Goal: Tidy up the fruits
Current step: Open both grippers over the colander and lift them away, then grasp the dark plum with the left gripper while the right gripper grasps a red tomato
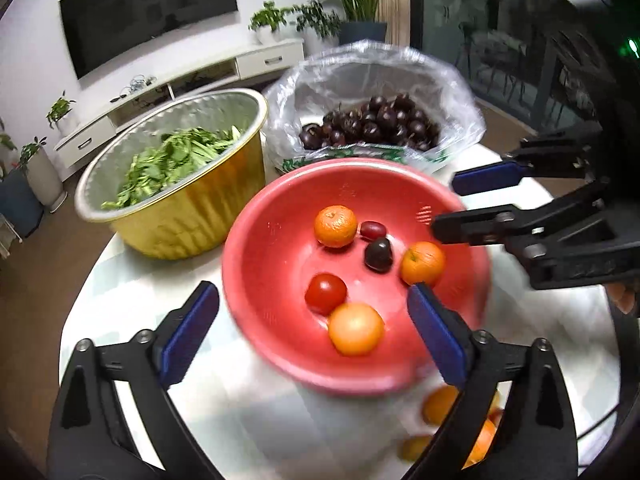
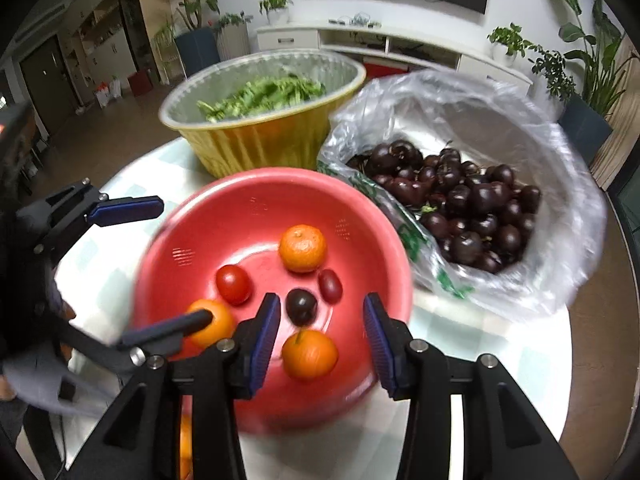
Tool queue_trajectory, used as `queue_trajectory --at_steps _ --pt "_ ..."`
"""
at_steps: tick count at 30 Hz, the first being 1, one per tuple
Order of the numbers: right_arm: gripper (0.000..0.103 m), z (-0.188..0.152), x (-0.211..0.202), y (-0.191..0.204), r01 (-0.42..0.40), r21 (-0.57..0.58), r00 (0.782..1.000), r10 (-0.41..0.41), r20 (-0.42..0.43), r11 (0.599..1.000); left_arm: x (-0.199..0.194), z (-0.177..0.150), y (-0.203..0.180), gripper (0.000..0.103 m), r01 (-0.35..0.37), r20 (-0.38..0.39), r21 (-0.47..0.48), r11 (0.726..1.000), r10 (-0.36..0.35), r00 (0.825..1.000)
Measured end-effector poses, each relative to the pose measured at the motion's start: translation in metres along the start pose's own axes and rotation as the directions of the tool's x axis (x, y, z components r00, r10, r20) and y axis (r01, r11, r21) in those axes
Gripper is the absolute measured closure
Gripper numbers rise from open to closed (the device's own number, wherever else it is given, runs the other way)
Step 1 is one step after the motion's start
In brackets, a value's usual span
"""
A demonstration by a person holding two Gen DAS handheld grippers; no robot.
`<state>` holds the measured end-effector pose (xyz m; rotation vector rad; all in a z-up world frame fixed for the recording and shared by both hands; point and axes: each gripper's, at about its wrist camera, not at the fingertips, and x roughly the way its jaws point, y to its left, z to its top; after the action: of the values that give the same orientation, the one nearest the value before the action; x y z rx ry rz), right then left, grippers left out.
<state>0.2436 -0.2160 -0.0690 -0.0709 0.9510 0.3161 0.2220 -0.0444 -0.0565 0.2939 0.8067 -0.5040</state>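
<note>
A red bowl (image 1: pixel 272 248) (image 2: pixel 240 224) stands mid-table. It holds three oranges (image 1: pixel 335 226) (image 2: pixel 303 249), a red tomato (image 1: pixel 325 293) (image 2: pixel 233 284), a dark cherry (image 1: pixel 378 255) (image 2: pixel 301 306) and a small red fruit (image 1: pixel 373 230) (image 2: pixel 330 286). My left gripper (image 1: pixel 312 328) is open over the bowl's near side. My right gripper (image 2: pixel 322 334) is open and empty above an orange (image 2: pixel 309 354) at the bowl's near rim; it also shows in the left wrist view (image 1: pixel 446 204).
A clear plastic bag (image 1: pixel 452 92) (image 2: pixel 560 184) of dark cherries stands behind the bowl. A gold foil bowl (image 1: pixel 192 216) (image 2: pixel 256 148) holds green leaves. Several loose oranges (image 1: pixel 438 404) lie on the white round table (image 1: pixel 248 420) near its front edge.
</note>
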Motion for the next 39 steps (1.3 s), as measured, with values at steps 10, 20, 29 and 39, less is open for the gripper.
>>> queue_trajectory --at_steps 10,20,29,39 --pt "0.047 -0.114 -0.068 0.029 -0.134 0.071 0.990 0.130 0.062 0.988 -0.073 -0.102 -0.048 0.003 0.080 -0.037 -0.038 0.996 -0.082 0.996" --pt "0.047 -0.176 -0.058 0.055 -0.208 0.123 0.978 0.210 -0.008 0.970 -0.073 -0.167 -0.108 0.003 0.044 -0.122 -0.014 0.999 -0.045 0.991" --pt "0.047 -0.179 -0.052 0.068 -0.220 0.098 0.974 0.224 -0.036 0.971 -0.045 -0.161 -0.110 0.003 0.023 -0.169 -0.031 0.999 -0.028 0.985" --pt "0.050 -0.176 -0.051 0.068 -0.224 0.078 0.973 0.227 -0.035 0.972 -0.038 -0.155 -0.103 0.023 0.063 -0.181 -0.034 0.997 -0.068 0.981"
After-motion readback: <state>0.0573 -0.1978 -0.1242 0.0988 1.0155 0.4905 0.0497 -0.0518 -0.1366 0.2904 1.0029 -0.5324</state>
